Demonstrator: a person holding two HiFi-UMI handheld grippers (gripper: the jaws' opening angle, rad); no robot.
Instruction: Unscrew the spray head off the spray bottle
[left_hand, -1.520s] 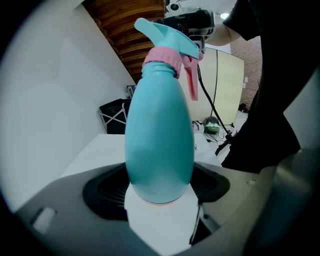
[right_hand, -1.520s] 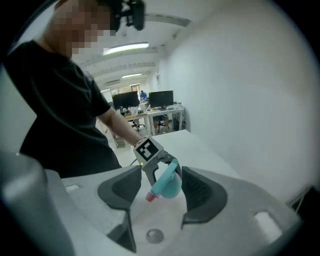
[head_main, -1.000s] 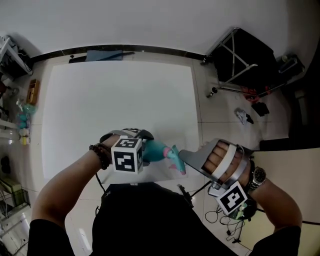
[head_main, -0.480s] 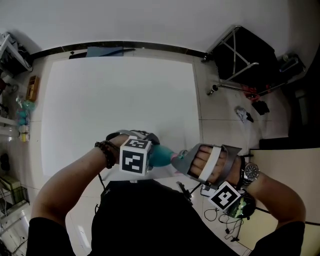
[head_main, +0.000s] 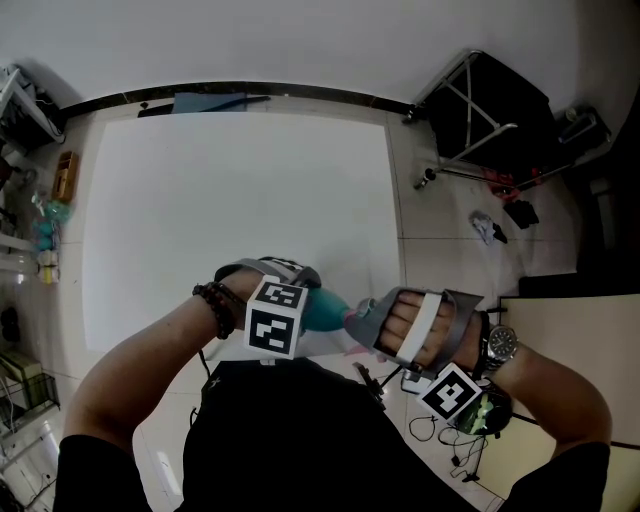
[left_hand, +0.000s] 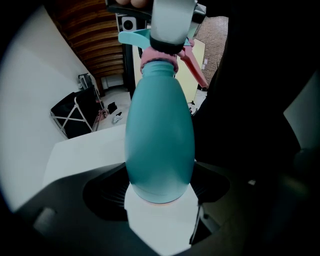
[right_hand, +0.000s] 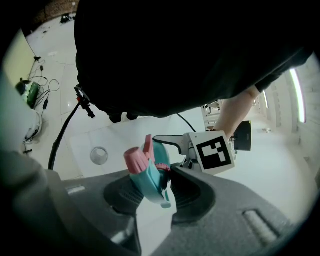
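Observation:
A teal spray bottle (head_main: 325, 313) is held off the table's near edge, and my left gripper (head_main: 300, 300) is shut on its body. In the left gripper view the bottle (left_hand: 160, 135) points away from the camera. Its pink collar (left_hand: 159, 54) and pink trigger (left_hand: 195, 67) are at the top. My right gripper (head_main: 365, 318) meets it from the right. In the right gripper view the teal spray head (right_hand: 152, 180) with its pink nozzle (right_hand: 134, 159) lies between the jaws. They have just been closing and now press on it.
The white table (head_main: 240, 190) stretches ahead of the hands. A black folding stand (head_main: 490, 110) sits on the floor at the back right. Cluttered shelves (head_main: 40, 240) line the left edge. Cables (head_main: 440, 440) lie on the floor by my right arm.
My right gripper moved left and down onto the spray head and closed round it. The left gripper rolled a little with the bottle and stayed where it was.

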